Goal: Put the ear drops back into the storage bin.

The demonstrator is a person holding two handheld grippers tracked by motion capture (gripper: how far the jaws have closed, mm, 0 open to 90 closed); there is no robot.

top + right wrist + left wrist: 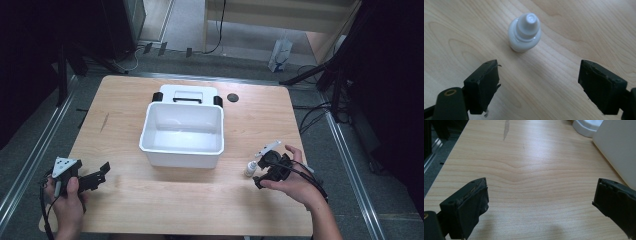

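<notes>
A small white dropper bottle (250, 168) stands upright on the wooden table, right of the white bin (182, 133). In the right gripper view the bottle (524, 33) sits just beyond the jaws, a little left of their middle, untouched. My right gripper (537, 86) is open, jaws wide apart, held above the table; in the high view it (258, 172) hovers right beside the bottle. At the table's near left corner my left gripper (104, 173) points toward the bin. Its jaws (541, 206) stand wide open over bare wood.
The open white bin has its lid (188, 94) with black latches lying behind it. A dark round disc (232, 97) lies at the back right. The bin's wall (619, 150) shows at the right of the left gripper view. Bare wood surrounds both grippers.
</notes>
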